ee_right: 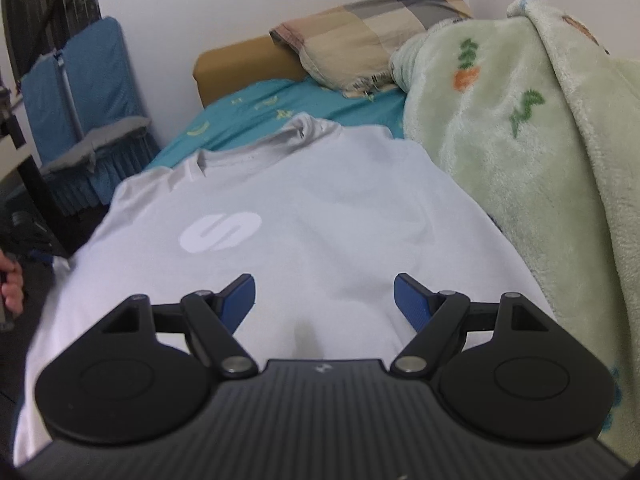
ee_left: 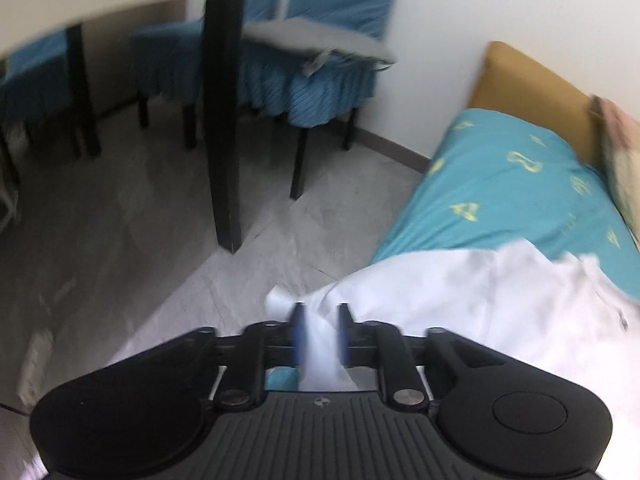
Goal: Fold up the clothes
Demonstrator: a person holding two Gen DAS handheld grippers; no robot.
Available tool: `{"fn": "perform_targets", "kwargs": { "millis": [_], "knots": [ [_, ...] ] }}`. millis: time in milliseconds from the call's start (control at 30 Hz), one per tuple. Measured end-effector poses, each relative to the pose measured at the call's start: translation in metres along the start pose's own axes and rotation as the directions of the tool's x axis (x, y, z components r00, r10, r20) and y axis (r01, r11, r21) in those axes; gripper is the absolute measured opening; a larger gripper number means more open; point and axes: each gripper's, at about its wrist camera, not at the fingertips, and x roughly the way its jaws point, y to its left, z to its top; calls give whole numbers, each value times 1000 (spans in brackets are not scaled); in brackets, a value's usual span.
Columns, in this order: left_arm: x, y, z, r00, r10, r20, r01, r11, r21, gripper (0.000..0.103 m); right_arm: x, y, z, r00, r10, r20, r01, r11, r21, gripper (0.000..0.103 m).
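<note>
We see a white T-shirt (ee_right: 304,216) spread front-up across a bed (ee_right: 248,108) with a teal sheet, its collar toward the far end and a pale oval logo (ee_right: 220,232) on the chest. The shirt's left edge hangs toward the side of the bed, near the floor (ee_left: 140,232).

Our left hand-held gripper (ee_left: 320,332) sits at that left edge. Its blue fingers (ee_left: 298,332) stand close together with a bunched fold of the shirt's white cloth running between them; the view is blurred, so we cannot tell whether the pads actually press on the cloth. In the right wrist view this gripper shows only as a dark shape at the far left, with a person's hand (ee_right: 11,284) around it.

Our right hand-held gripper (ee_right: 324,300) hovers above the lower middle of the shirt with its blue fingers (ee_right: 240,296) spread wide apart and nothing between them; only flat cloth lies under the gap.

Beside the shirt on the right, a light green fleece blanket (ee_right: 520,140) with small plant prints is heaped up, touching the shirt's right edge. A checked pillow (ee_right: 360,36) lies at the far end against a tan headboard (ee_right: 236,64). Off the bed's left side stand a chair (ee_left: 312,80) with a blue cover and the dark leg (ee_left: 222,120) of a white tabletop (ee_left: 120,0).
</note>
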Motion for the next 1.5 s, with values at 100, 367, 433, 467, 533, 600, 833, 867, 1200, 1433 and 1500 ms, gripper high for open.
{"fn": "perform_targets", "kwargs": {
  "millis": [100, 367, 433, 467, 533, 600, 833, 867, 1200, 1433, 1500],
  "knots": [
    [-47, 0, -12, 1000, -28, -7, 28, 998, 51, 40, -12, 1, 3, 999, 25, 30, -25, 1000, -4, 78],
    [-193, 17, -63, 989, -149, 2, 148, 983, 108, 46, -83, -6, 4, 991, 75, 110, -71, 997, -31, 78],
    [-225, 18, -77, 984, -177, 16, 173, 976, 128, 47, -110, -7, 4, 987, 77, 139, -71, 996, -47, 78],
    [-239, 17, -84, 981, -191, 22, 186, 973, 138, 48, -123, -8, 4, 985, 81, 152, -74, 996, -51, 78],
    [-259, 12, -101, 978, -209, 3, 206, 966, 159, 49, -148, -12, 4, 980, 91, 174, -82, 995, -58, 78],
    [-275, 6, -118, 976, -215, -34, 218, 959, 181, 49, -169, -16, 4, 977, 103, 188, -96, 994, -48, 78],
    [-309, -5, -172, 974, -137, -180, 186, 939, 291, 48, -199, -32, -10, 976, 116, 185, -117, 993, -9, 78],
    [-313, -4, -175, 976, -128, -178, 178, 936, 304, 48, -199, -33, -11, 976, 115, 182, -116, 993, -6, 78],
    [-339, 39, -136, 991, -96, -91, 116, 962, 247, 48, -206, -36, -9, 968, 149, 200, -154, 988, 5, 67],
    [-377, 69, -82, 998, -61, 26, 56, 983, 176, 51, -213, -29, -8, 965, 193, 178, -193, 981, -15, 76],
    [-386, 80, -74, 997, -54, 50, 46, 986, 162, 55, -216, -28, -8, 964, 204, 172, -203, 979, -22, 77]
  ]
}}
